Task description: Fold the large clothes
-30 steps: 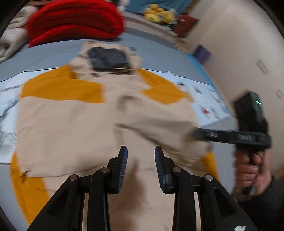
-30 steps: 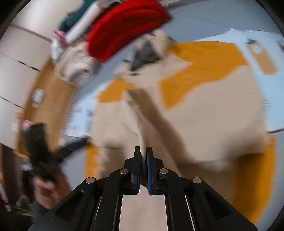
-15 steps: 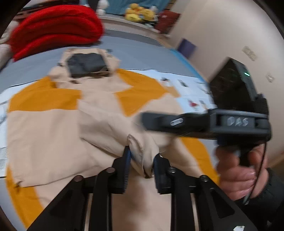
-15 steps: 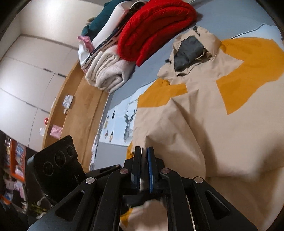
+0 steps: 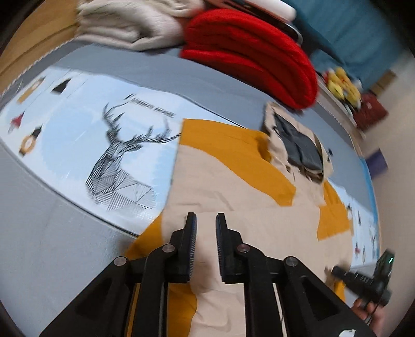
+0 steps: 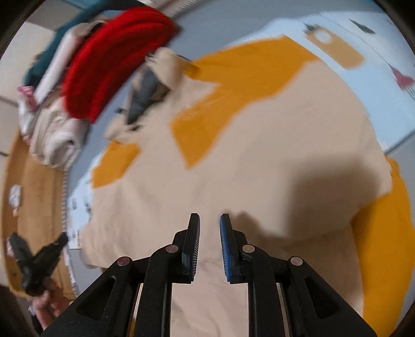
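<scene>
In the left wrist view the left gripper (image 5: 206,223) comes up from the bottom middle of the frame, and its two fingers (image 5: 190,246) point forward over the jacket (image 5: 233,207); the jaws are spread with a clear gap and nothing is between them. The jacket, beige with orange patches, lies spread flat on the bed cover (image 5: 52,233), and it fills the middle and the lower right of this frame, with its hood (image 5: 298,145) and the dark lining toward the upper right. To the left of the jacket the bed cover shows a printed deer (image 5: 122,166) on a light blue band. At the top a folded red blanket (image 5: 254,54) lies next to a pile of pale folded cloth (image 5: 135,23). The right gripper (image 5: 363,278) appears small at the lower right edge of this frame, held in a hand, and it is blurred. In the right wrist view the right gripper (image 6: 209,228) also rises from the bottom middle, with its jaws apart and empty above the beige cloth of the jacket (image 6: 259,168). A dark shadow falls on the cloth at the right of the fingers. The left gripper (image 6: 33,261) is seen at the lower left edge, blurred, held by a hand, well apart from the right one.
</scene>
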`<state>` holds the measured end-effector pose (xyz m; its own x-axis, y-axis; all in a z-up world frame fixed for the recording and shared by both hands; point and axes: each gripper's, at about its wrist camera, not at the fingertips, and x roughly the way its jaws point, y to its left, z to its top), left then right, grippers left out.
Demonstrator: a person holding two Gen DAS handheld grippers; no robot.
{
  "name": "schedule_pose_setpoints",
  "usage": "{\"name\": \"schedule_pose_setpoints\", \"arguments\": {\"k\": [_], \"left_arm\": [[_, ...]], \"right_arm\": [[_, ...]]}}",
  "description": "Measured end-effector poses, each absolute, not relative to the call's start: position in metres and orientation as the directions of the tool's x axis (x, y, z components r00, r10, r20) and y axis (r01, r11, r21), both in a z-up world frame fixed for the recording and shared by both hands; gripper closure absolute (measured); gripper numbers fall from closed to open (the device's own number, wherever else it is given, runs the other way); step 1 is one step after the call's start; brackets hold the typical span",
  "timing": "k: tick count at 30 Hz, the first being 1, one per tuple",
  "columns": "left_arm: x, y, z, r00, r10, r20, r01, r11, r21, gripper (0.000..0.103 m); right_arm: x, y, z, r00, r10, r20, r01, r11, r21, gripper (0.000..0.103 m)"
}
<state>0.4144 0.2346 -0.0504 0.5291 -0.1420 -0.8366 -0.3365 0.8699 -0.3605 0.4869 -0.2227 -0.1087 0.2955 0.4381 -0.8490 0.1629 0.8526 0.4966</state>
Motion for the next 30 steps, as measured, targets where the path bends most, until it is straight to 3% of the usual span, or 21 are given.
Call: {"name": "schedule_pose_setpoints", "arguments": {"k": [5,6,12,13,15,18,23,24,27,30], "left_arm": [[0.416,0.233,-0.094,0.394,-0.288,-0.873,-0.414,0.792,-0.448,0.062],[0.414,0.231,-0.101,0.368,-0.304,-0.879,-0.436,0.778,-0.452,0.062],[0.406,0.222,-0.129,0.302,-0.387,-0.871,-0.500,0.714,-0.490,0.066],[0.407,0.219,-0.129,0.301,-0.388,-0.871,-0.492,0.719,-0.491,0.070],[0.409,0.216,-0.129,0.304,-0.380,-0.873,-0.470,0.738,-0.485,0.088],[0.413,0.210,-0.116,0.350,-0.352,-0.868,-0.419,0.770,-0.481,0.097],[0.413,0.211,-0.064,0.538,-0.199,-0.819,-0.323,0.848,-0.419,0.098],[0.413,0.215,-0.060,0.554,-0.186,-0.812,-0.327,0.848,-0.417,0.092],[0.411,0.230,-0.071,0.532,-0.163,-0.831,-0.401,0.816,-0.416,0.082],[0.410,0.239,-0.082,0.490,-0.109,-0.865,-0.455,0.815,-0.360,0.082]], "right_arm": [[0.490,-0.227,-0.112,0.291,0.402,-0.868,0.175,0.869,0.462,0.085],[0.491,-0.227,-0.111,0.293,0.398,-0.869,0.170,0.873,0.457,0.085],[0.491,-0.225,-0.106,0.314,0.346,-0.884,0.149,0.902,0.405,0.084],[0.491,-0.226,-0.105,0.319,0.337,-0.885,0.148,0.905,0.398,0.084],[0.491,-0.227,-0.103,0.329,0.326,-0.886,0.150,0.909,0.390,0.083],[0.491,-0.230,-0.102,0.339,0.321,-0.885,0.158,0.907,0.389,0.083],[0.491,-0.238,-0.104,0.341,0.318,-0.885,0.180,0.901,0.393,0.083],[0.491,-0.241,-0.107,0.334,0.324,-0.885,0.193,0.895,0.401,0.083],[0.490,-0.251,-0.117,0.304,0.329,-0.894,0.250,0.878,0.408,0.083],[0.488,-0.264,-0.131,0.260,0.309,-0.915,0.325,0.864,0.384,0.082]]}}
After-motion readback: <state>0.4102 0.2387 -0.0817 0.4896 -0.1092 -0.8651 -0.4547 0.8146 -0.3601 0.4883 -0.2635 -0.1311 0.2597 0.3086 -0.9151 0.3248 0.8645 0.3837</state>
